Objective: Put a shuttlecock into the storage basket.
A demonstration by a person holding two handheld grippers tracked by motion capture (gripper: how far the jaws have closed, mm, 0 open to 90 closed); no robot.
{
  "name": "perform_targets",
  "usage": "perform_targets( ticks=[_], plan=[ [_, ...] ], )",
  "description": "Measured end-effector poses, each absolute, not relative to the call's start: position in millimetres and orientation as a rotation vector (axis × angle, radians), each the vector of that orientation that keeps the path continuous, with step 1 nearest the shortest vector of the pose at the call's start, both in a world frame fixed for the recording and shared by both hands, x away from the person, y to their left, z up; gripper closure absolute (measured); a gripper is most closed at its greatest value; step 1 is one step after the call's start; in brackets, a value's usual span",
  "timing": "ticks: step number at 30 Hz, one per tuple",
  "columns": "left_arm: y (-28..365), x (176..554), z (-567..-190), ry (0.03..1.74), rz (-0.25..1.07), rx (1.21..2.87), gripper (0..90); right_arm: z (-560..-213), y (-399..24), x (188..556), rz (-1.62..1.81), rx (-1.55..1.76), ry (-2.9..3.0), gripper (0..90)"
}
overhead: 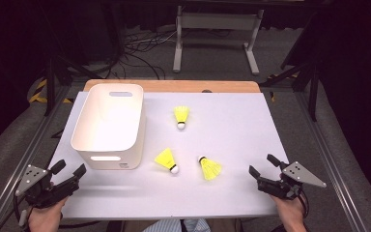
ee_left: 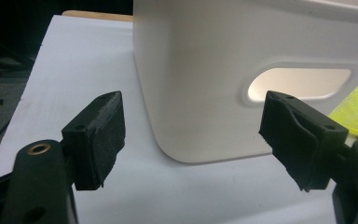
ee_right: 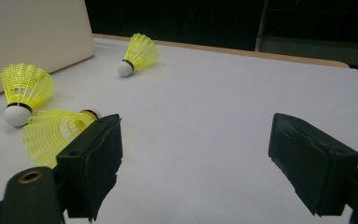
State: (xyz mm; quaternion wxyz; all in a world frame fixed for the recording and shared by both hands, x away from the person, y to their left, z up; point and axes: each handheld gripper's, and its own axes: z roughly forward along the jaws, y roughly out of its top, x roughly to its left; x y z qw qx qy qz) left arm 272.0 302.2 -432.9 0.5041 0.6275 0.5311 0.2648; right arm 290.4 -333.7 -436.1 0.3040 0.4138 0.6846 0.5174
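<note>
Yellow shuttlecocks lie loose just right of the white bin (overhead: 108,123), one (overhead: 166,160) near its front corner, one (overhead: 210,168) farther right, one (overhead: 181,117) behind, so the left gripper (overhead: 68,169) and right gripper (overhead: 261,166) wait spread wide, holding nothing, at the front.

Here's the white tabletop (overhead: 251,145), flat and matte, with a strip of wooden edge (overhead: 183,86) peeking out along its far side and a small dark round spot (overhead: 206,91) sitting on that strip. Metal rails (overhead: 328,154) run down both flanks of the table. Beyond it, grey carpet (overhead: 290,53), and a tangle of black cables (overhead: 135,53) sprawling across it. A white metal frame (overhead: 217,21) stands at the back on two feet. Black stand legs (overhead: 50,82) at far left, more at far right, and yellow-and-black tape (overhead: 41,92) on the floor by the left ones.
</note>
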Motion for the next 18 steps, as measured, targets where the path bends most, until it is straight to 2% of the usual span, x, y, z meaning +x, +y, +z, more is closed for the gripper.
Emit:
perform_targets(
  ticks=[18],
  plan=[
    [300, 275, -418, 1.258, 0.644, 1.516, 24.3, -436, -333, 291, 1.366, 1.097, 1.818, 18.0]
  ],
)
